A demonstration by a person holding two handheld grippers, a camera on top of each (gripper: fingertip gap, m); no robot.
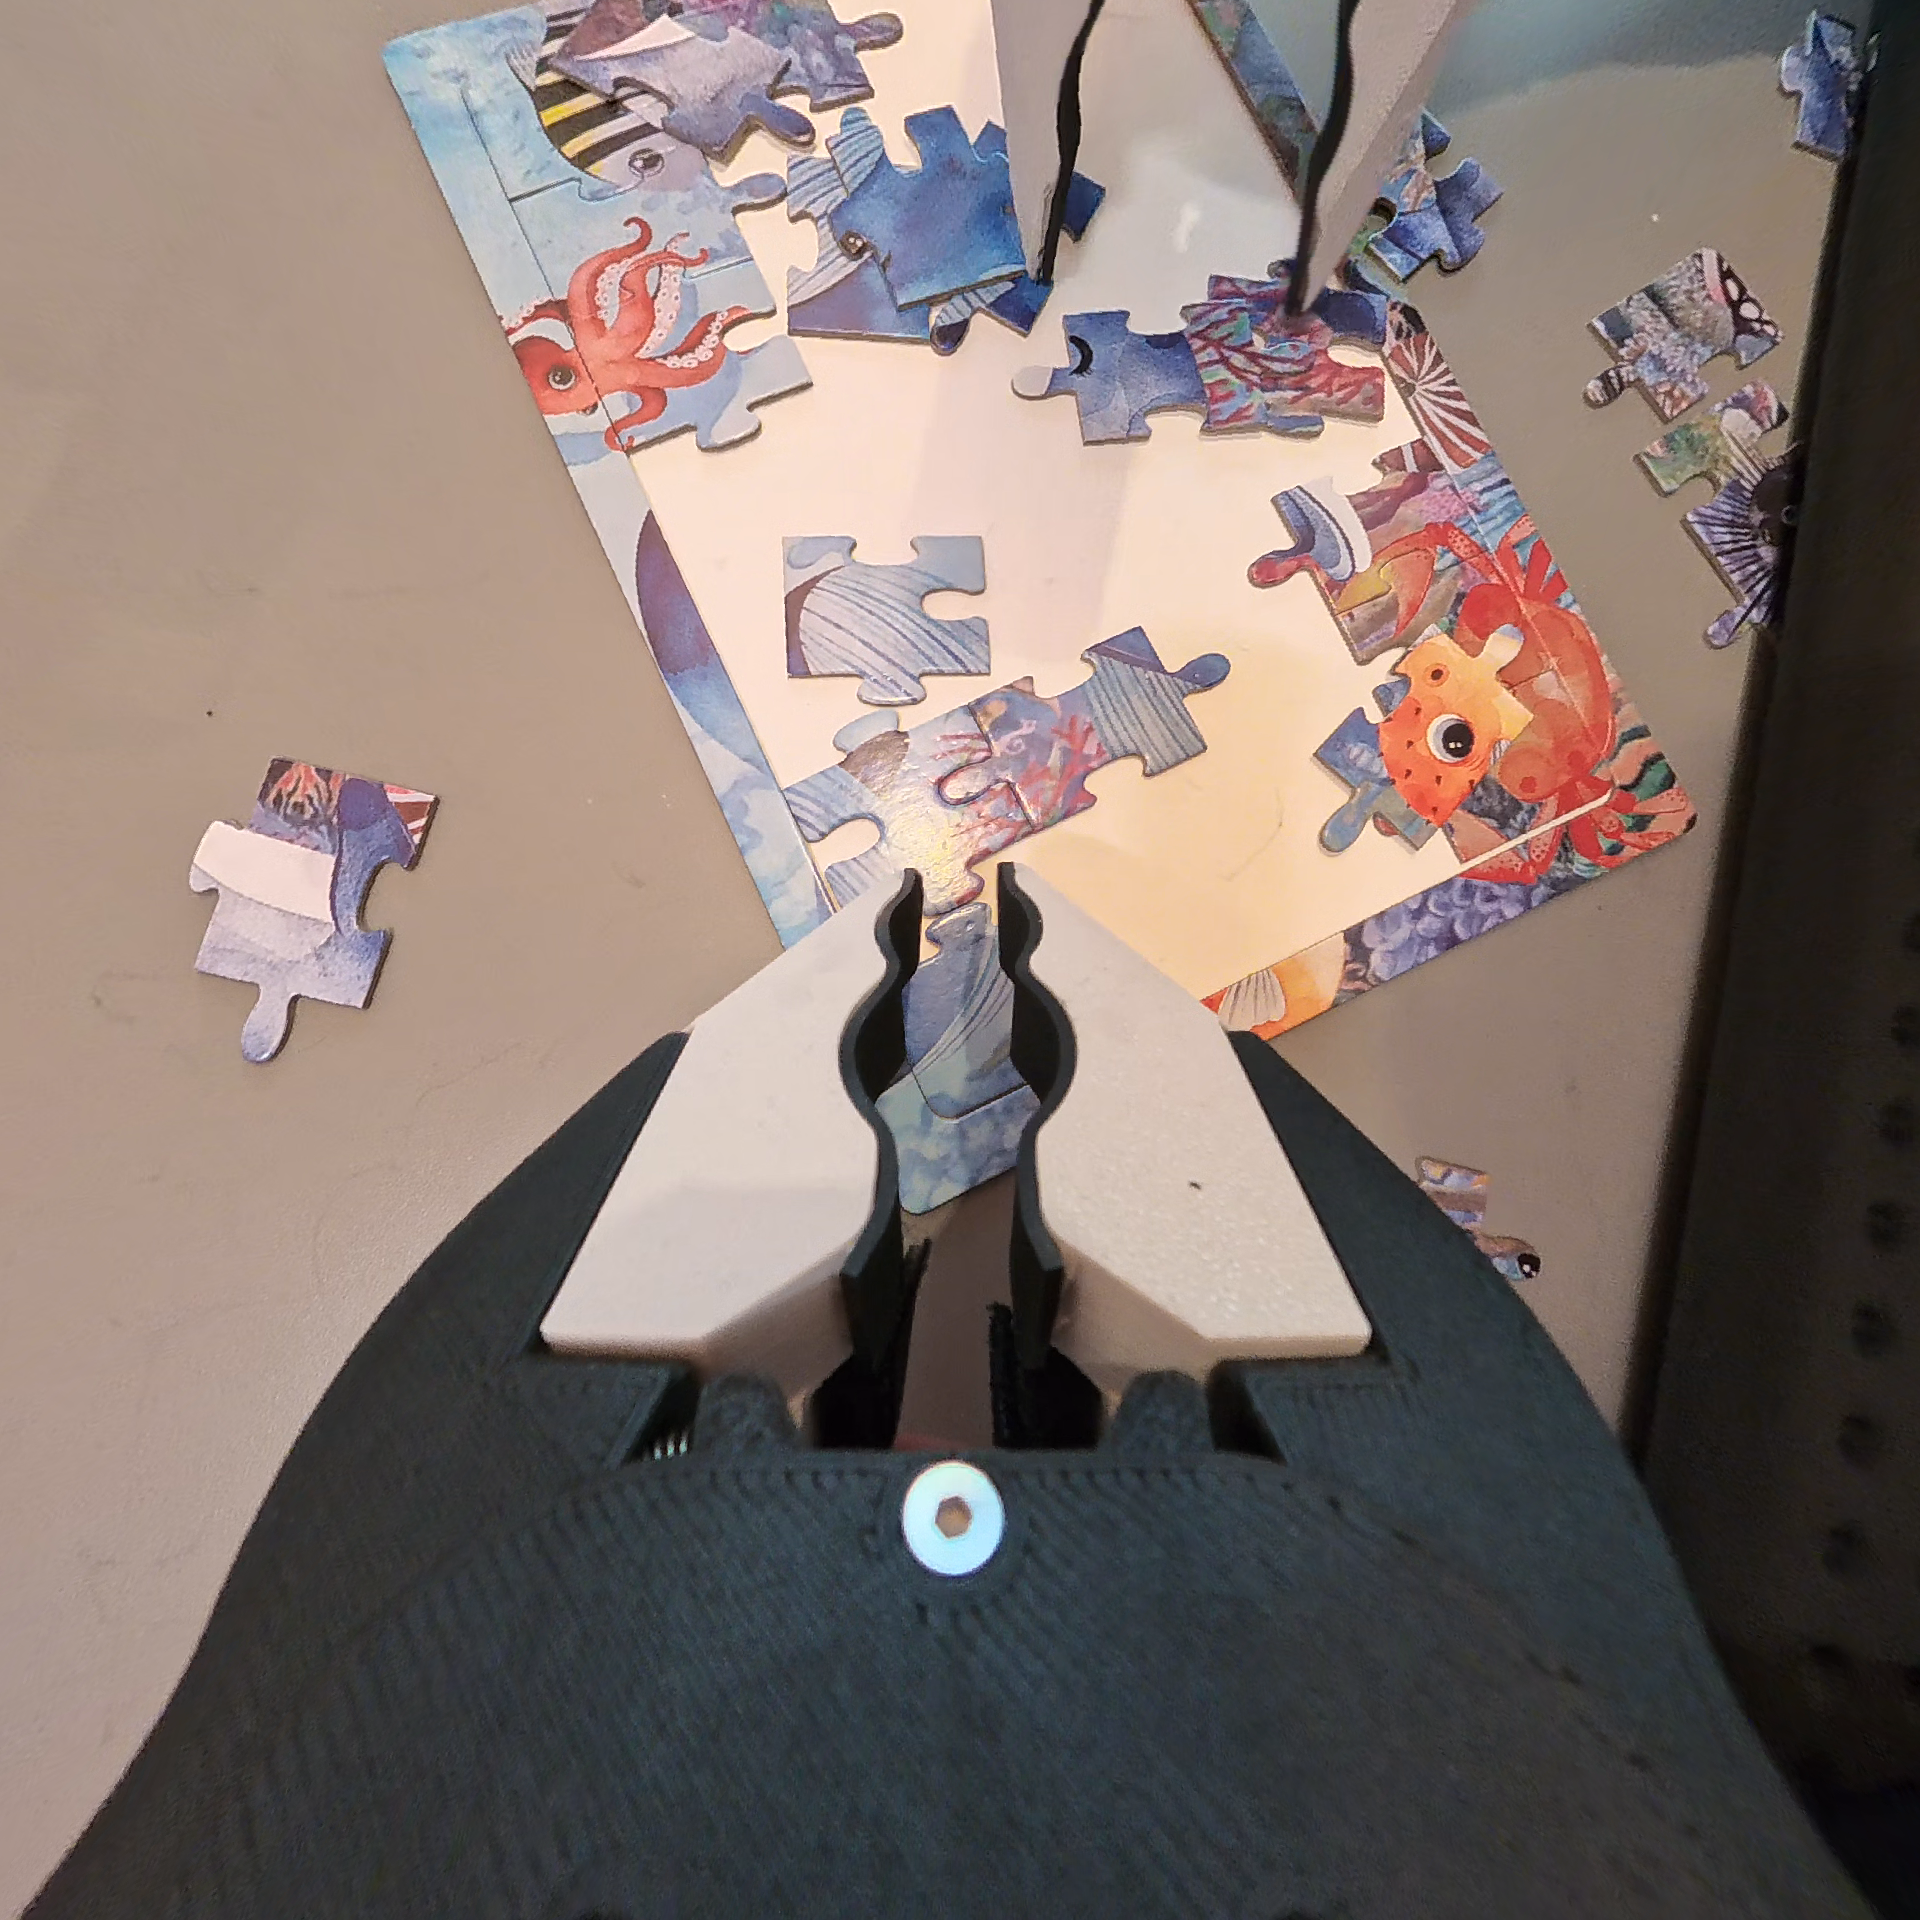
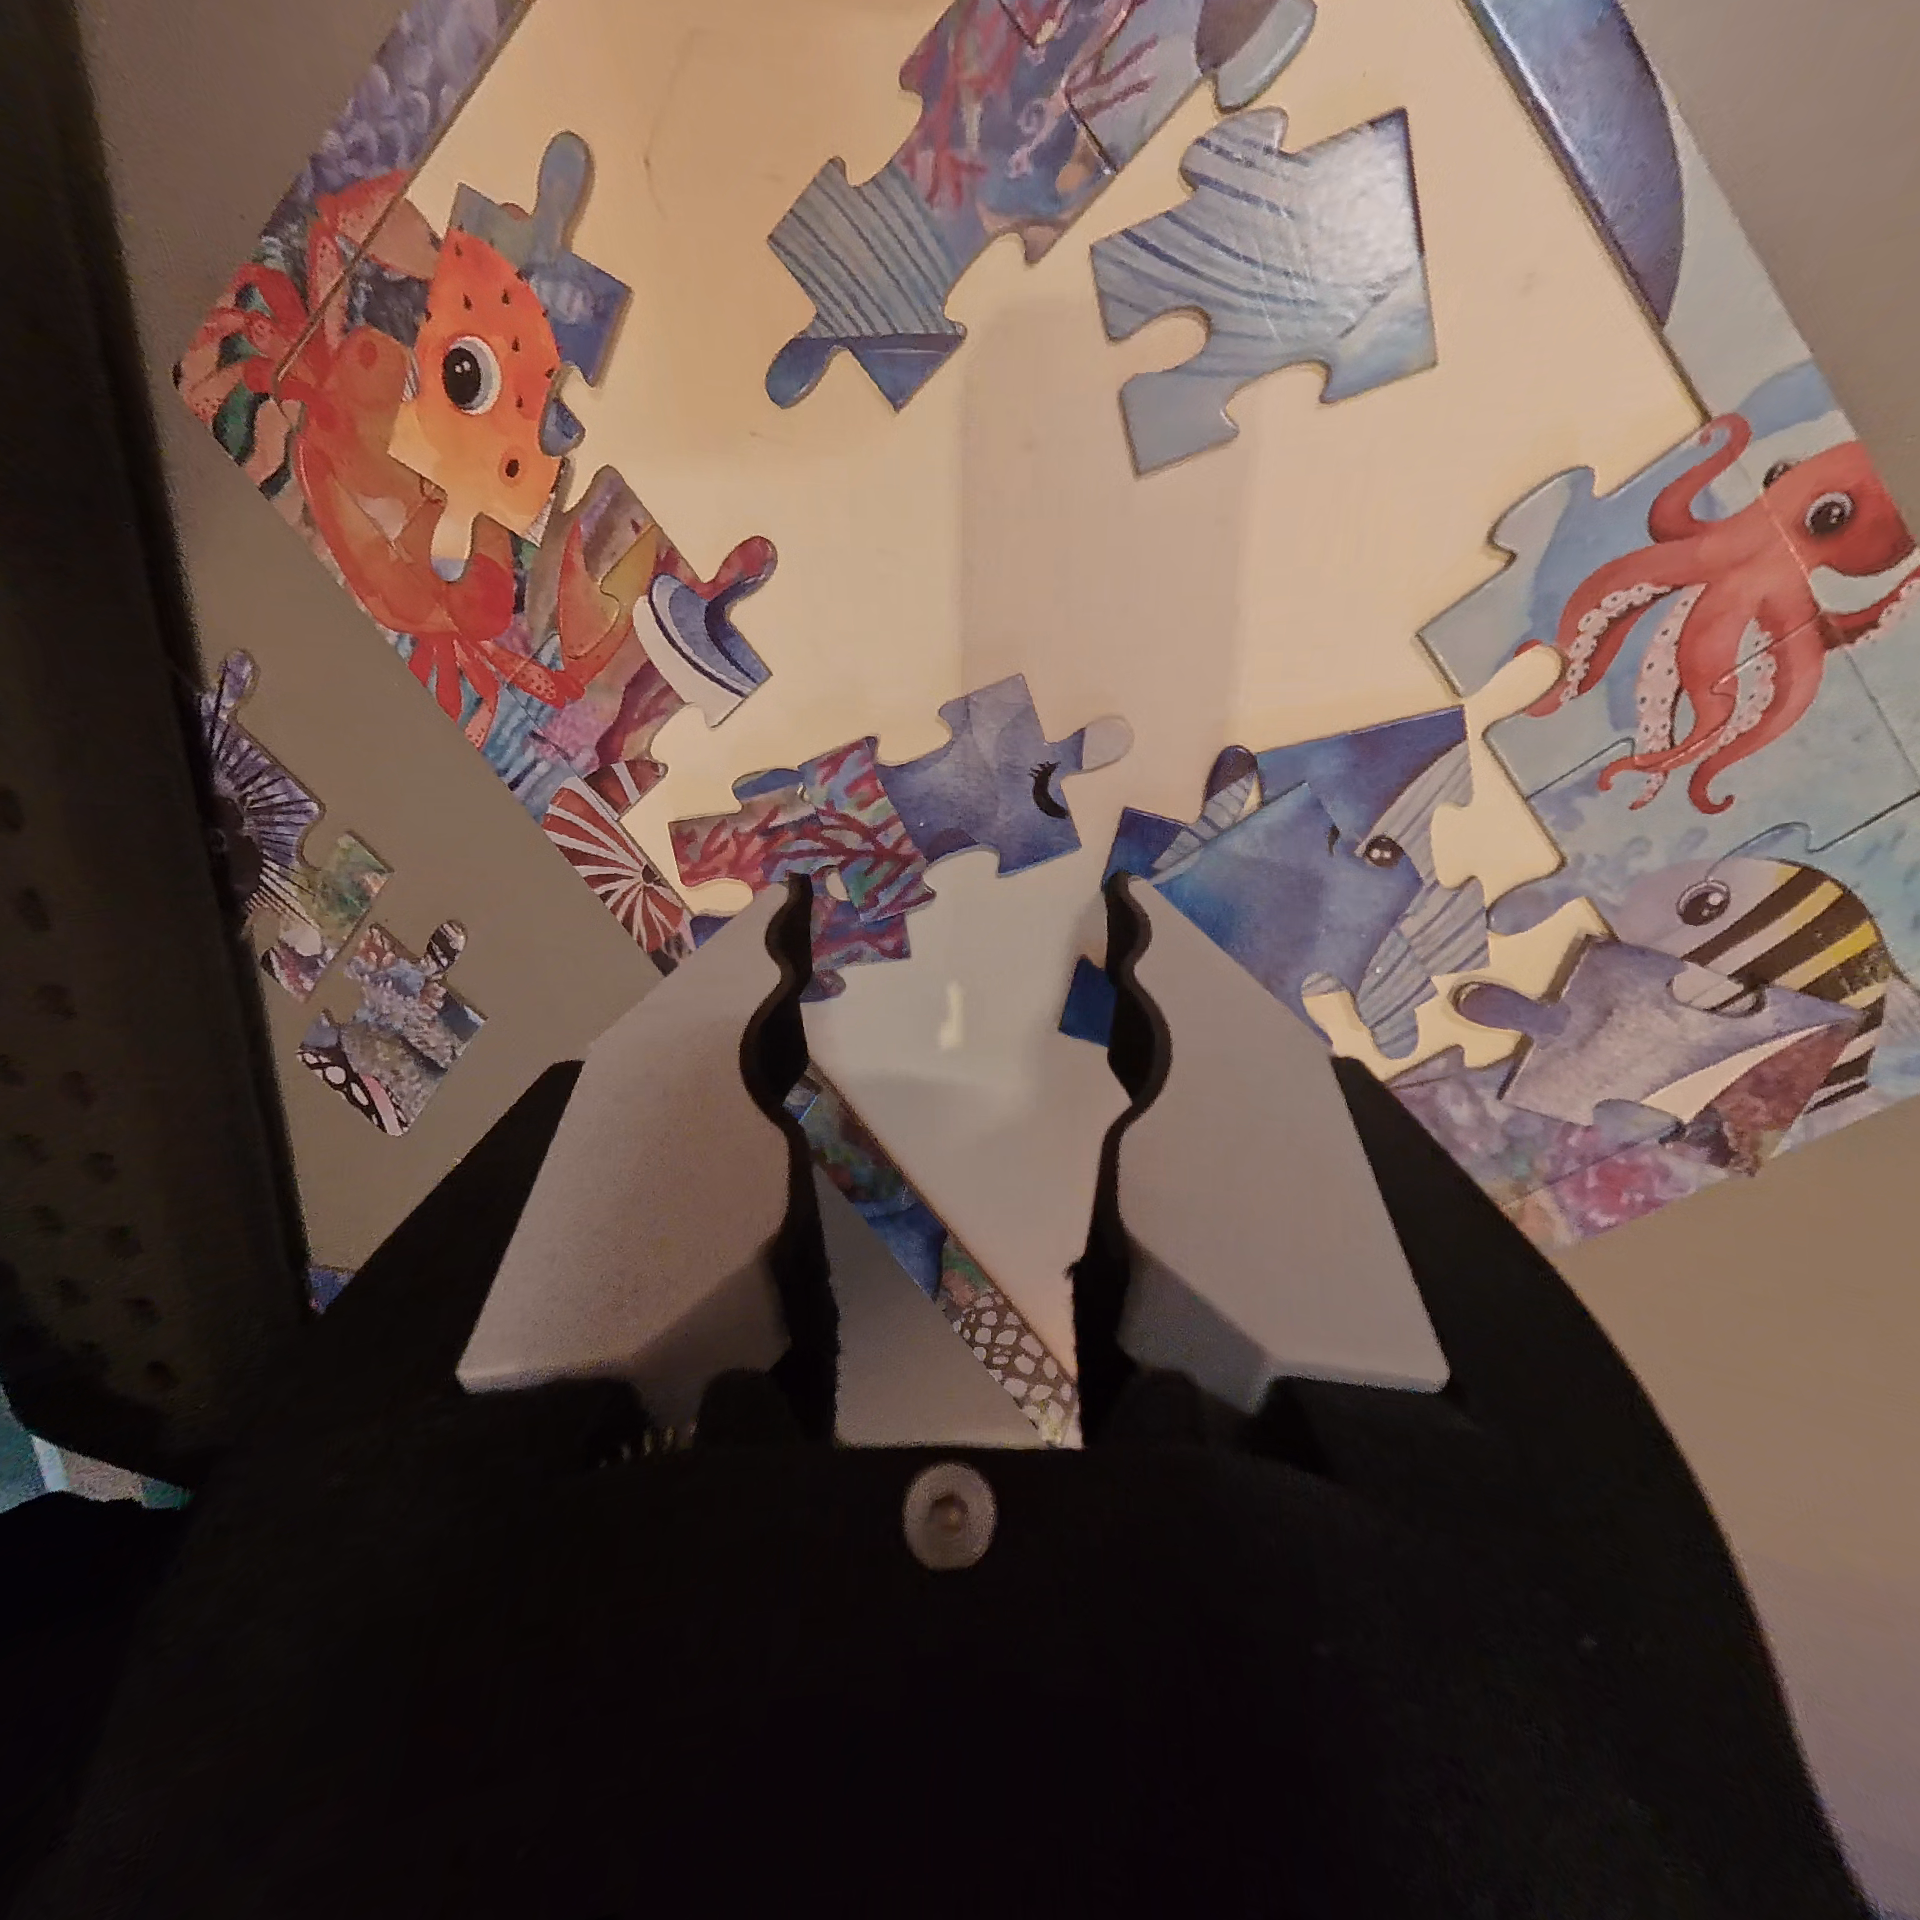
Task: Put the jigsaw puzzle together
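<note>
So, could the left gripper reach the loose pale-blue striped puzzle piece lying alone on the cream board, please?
Probably yes: the left gripper sits at the board's near edge, and the striped piece lies just ahead with bare board around it. Its jaws look nearly closed, so they would need opening.

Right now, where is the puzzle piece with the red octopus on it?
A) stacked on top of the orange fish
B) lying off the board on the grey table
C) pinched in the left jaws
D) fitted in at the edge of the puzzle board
D: the red octopus piece sits joined to the pale blue border pieces along the edge of the puzzle board, with neither gripper touching it.
</note>
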